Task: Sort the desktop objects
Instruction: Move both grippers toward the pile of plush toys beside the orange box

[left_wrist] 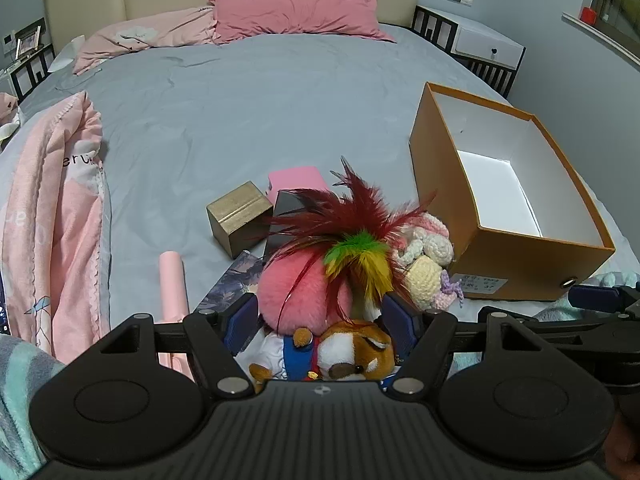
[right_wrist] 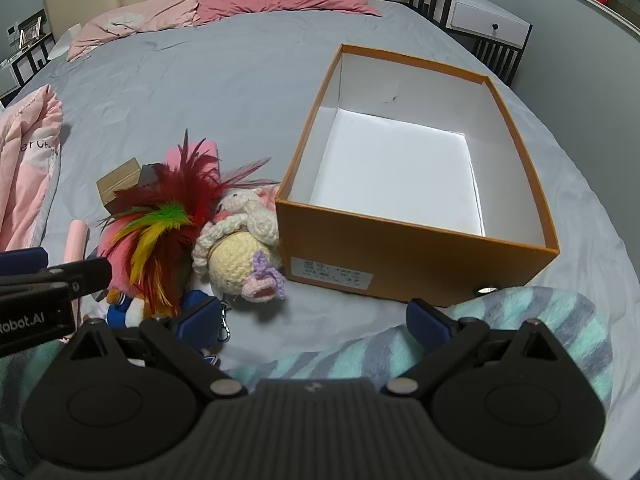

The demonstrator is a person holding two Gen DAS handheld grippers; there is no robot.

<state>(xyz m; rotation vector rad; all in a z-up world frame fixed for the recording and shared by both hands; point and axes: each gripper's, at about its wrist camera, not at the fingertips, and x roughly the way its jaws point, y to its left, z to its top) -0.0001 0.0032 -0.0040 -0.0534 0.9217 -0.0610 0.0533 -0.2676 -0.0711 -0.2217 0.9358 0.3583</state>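
My left gripper (left_wrist: 320, 324) hangs over a heap of toys on the grey bed sheet. Its jaws stand wide around a pink pompom with red, green and yellow feathers (left_wrist: 304, 292) and a brown plush animal in blue clothes (left_wrist: 356, 354); no pad visibly presses on either. A cream crochet doll (left_wrist: 428, 264) (right_wrist: 240, 252) leans against the orange box (left_wrist: 512, 264) (right_wrist: 400, 256), which is white and empty inside. My right gripper (right_wrist: 314, 320) is open over bare sheet just before the box's near wall, with nothing between its fingers.
Behind the heap sit a gold box (left_wrist: 240, 216), a black box (left_wrist: 288, 204) and a pink box (left_wrist: 296, 180). A pink tube (left_wrist: 174, 288) and a printed card (left_wrist: 236, 280) lie at left. A pink quilt (left_wrist: 52, 220) lines the left edge. Teal striped fleece (right_wrist: 520, 328) lies under my right gripper.
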